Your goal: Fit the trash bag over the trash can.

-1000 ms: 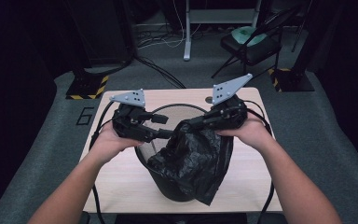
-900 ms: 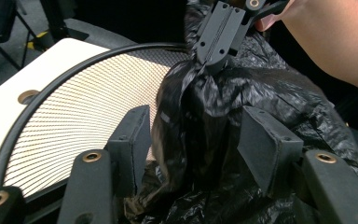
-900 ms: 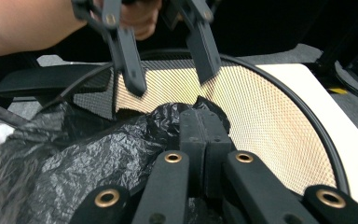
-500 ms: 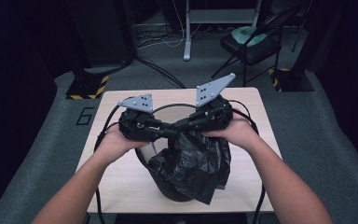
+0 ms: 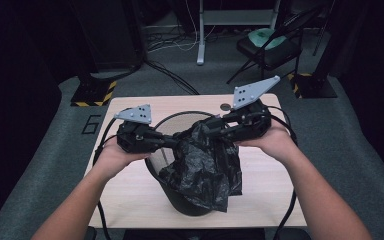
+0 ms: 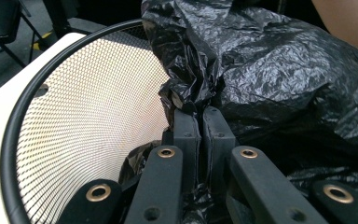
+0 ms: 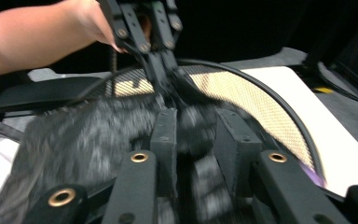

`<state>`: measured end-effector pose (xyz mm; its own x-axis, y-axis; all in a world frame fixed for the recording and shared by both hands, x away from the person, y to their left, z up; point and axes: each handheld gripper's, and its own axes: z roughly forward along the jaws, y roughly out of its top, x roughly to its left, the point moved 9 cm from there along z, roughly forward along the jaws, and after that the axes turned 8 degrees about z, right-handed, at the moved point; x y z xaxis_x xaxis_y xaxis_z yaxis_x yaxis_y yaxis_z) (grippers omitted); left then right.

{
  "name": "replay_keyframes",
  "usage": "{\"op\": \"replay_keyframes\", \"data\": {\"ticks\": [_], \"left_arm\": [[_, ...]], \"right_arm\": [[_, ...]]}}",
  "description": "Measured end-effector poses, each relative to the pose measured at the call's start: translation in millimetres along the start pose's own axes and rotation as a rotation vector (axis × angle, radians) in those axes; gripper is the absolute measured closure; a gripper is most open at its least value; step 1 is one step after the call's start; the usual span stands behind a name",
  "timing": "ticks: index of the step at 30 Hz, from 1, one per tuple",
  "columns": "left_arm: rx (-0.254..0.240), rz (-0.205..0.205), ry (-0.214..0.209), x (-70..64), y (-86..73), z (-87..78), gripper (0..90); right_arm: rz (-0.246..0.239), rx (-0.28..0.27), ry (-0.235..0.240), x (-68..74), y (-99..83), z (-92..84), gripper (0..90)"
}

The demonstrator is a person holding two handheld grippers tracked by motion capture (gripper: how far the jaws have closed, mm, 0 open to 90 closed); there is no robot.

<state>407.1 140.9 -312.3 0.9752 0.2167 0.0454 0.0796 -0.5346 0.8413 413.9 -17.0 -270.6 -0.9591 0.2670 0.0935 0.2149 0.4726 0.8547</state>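
Note:
A black wire-mesh bin (image 5: 180, 117) stands on the wooden table (image 5: 130, 195). A crumpled black plastic bag (image 5: 205, 165) hangs over its right and near rim. Over the bin's mouth, my left gripper (image 5: 177, 143) and right gripper (image 5: 207, 131) meet tip to tip at the bag's top edge. In the left gripper view the jaws (image 6: 199, 119) are pressed together on a fold of the bag (image 6: 279, 70), beside the mesh wall (image 6: 98, 107). In the blurred right gripper view the jaws (image 7: 196, 126) hold a thick bunch of bag (image 7: 84, 140), with the left gripper (image 7: 161, 70) just beyond.
A small round disc (image 5: 224, 106) lies on the table behind the bin. Cables trail from both grippers over the table's sides. On the floor beyond are a folding chair (image 5: 267, 45), two stands with yellow-black bases (image 5: 94, 92), and a desk leg (image 5: 200, 35).
Both grippers have moved a little farther from the person and closer together over the bin. The bag's top edge has come up and across the bin's mouth with them.

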Motion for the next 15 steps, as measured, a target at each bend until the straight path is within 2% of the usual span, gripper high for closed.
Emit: {"op": "replay_keyframes", "data": {"ticks": [7, 10, 15], "left_arm": [[-0.016, 0.000, 0.002, -0.6, -1.7, -5.9, 85.5], [-0.018, 0.002, 0.004, -1.7, -1.4, -6.1, 85.5], [-0.019, 0.002, 0.002, -2.5, -1.1, -6.0, 85.4]], "right_arm": [[0.046, -0.006, -0.054, -13.6, -12.5, -18.6, 65.0], [0.065, -0.002, -0.057, -18.0, -17.4, -19.3, 62.9], [0.114, -0.007, -0.046, -24.2, -23.1, -15.5, 52.1]]}}
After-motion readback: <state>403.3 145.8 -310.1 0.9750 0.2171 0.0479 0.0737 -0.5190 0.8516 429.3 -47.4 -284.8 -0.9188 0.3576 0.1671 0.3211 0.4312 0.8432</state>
